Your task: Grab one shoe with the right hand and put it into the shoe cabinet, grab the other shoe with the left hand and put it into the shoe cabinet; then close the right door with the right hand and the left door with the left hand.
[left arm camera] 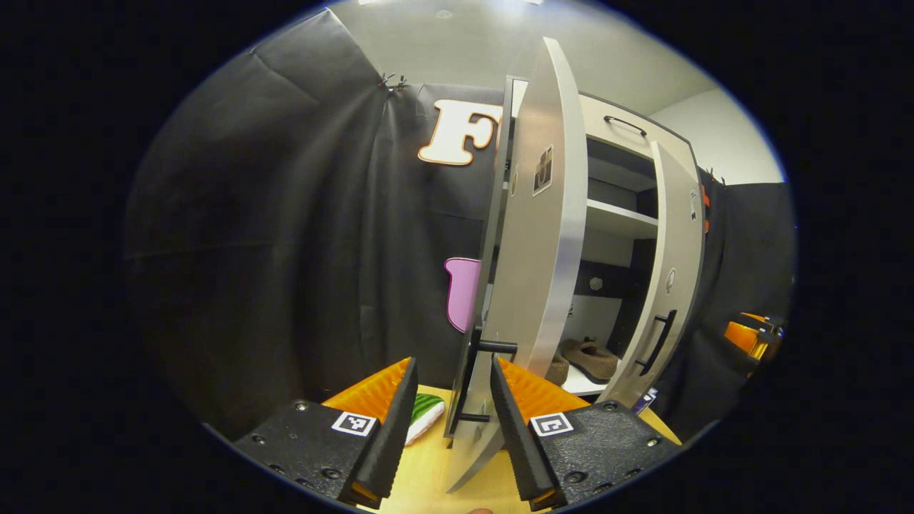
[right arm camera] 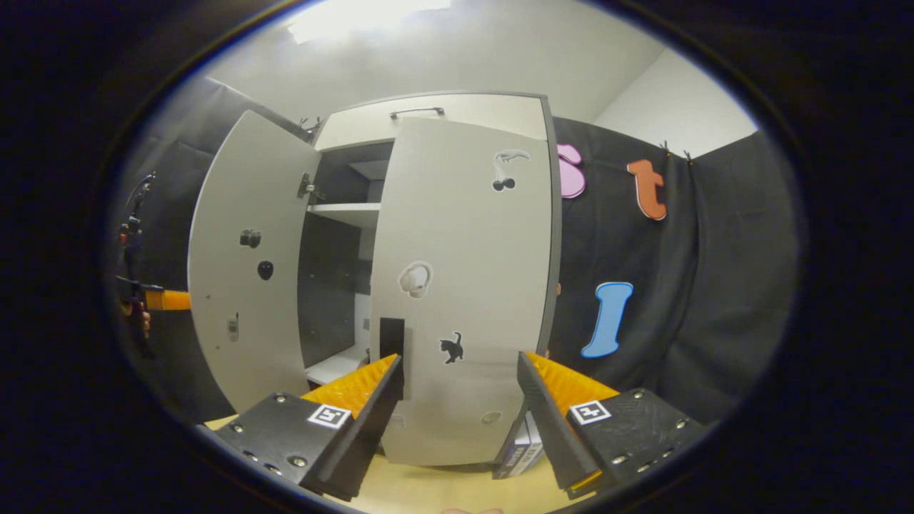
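My left gripper (left arm camera: 448, 421), jaws wide open and empty, straddles the left door (left arm camera: 532, 285) edge-on at its upright handle (left arm camera: 471, 378); shoes (left arm camera: 589, 359) already inside the cabinet (left arm camera: 621, 214).

Left claw (left arm camera: 448, 421) and right claw (right arm camera: 460, 421), both level, fingers spread apart.

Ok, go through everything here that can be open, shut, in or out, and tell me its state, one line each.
Left door: wide open, handle between the left tongs' fingers.
Right door: partly open, not yet shut.
Shoes: inside the cabinet, on the bottom shelf.
Left tongs: open, straddling the door's edge.
Right tongs: open, at the right door's front.
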